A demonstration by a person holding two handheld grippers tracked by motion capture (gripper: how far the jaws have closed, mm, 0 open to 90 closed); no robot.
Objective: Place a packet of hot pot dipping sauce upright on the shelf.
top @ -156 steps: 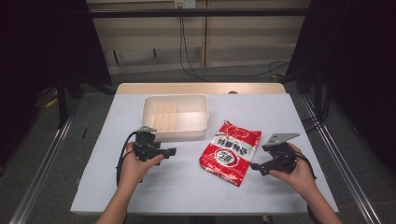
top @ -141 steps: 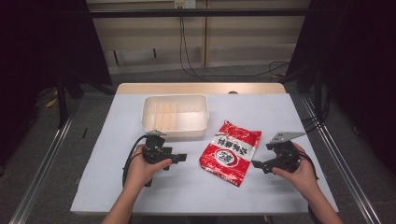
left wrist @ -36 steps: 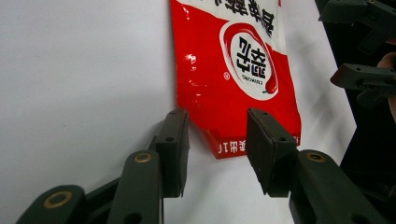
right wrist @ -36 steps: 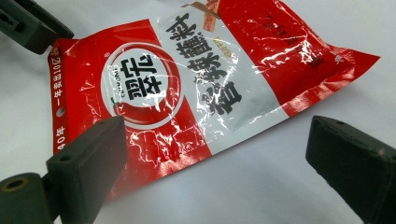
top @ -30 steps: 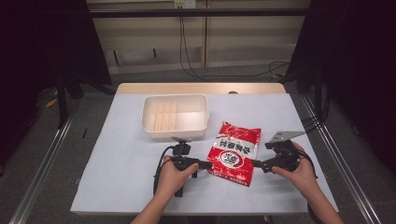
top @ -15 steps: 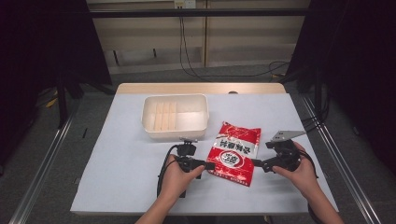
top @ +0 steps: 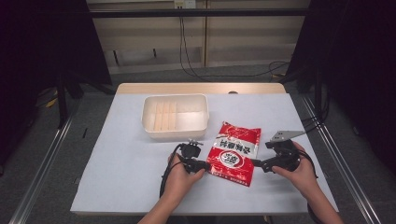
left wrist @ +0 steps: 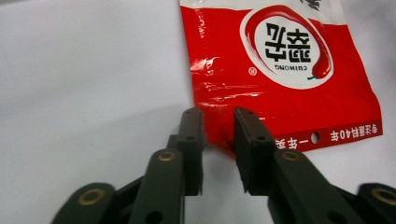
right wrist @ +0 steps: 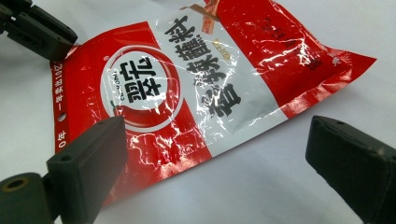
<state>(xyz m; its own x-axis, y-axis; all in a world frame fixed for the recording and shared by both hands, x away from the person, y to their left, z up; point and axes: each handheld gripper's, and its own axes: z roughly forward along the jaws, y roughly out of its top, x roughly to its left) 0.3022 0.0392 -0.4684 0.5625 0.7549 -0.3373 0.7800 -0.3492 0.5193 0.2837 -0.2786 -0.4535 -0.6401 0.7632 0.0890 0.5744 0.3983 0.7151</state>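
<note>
A red and white snack packet lies flat on the white table, right of centre. My left gripper is at the packet's near left corner. In the left gripper view that gripper has its jaws a narrow gap apart, and the corner of the packet sits in the gap. My right gripper is at the packet's right edge. In the right gripper view it stands wide open low over the packet, gripping nothing. The left gripper appears there at the top left.
A white rectangular tray with a ridged bottom stands behind the packet, towards the table's middle back. The table's wooden far edge runs behind it. A cable trails from the left gripper along the person's hand.
The left hand has carried its gripper rightwards across the table, from beside the tray to the packet's near left corner. The right gripper has stayed at the packet's right side.
</note>
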